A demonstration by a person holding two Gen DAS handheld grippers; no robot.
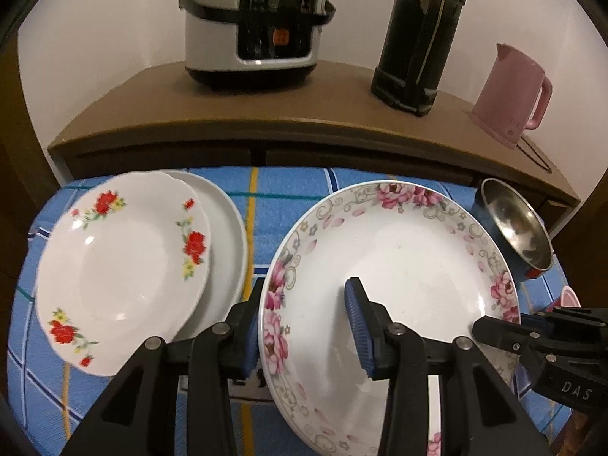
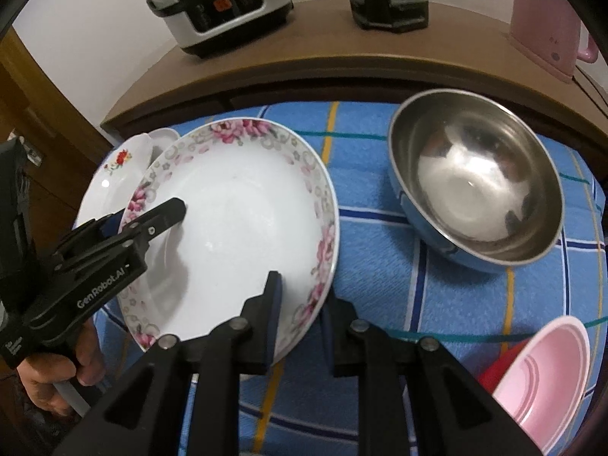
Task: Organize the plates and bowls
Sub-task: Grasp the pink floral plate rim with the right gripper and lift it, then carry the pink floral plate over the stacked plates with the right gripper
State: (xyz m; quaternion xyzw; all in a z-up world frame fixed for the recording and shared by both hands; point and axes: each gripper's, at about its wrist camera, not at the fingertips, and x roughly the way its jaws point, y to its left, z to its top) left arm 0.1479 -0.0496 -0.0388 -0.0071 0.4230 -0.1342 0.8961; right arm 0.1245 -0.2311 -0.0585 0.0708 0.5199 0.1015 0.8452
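A white plate with pink flowers on its rim hangs slightly tilted over the blue checked cloth. My left gripper is shut on its left rim, one pad outside and one on the inner face. My right gripper is shut on the opposite rim. To the left, a red-flowered plate lies on a plain white plate. A steel bowl with a blue outside stands at the right. A pink bowl sits in a red one.
Behind the cloth runs a brown cabinet top against the wall. On it stand a white rice cooker, a black flask and a pink kettle. A person's hand holds the left gripper's handle.
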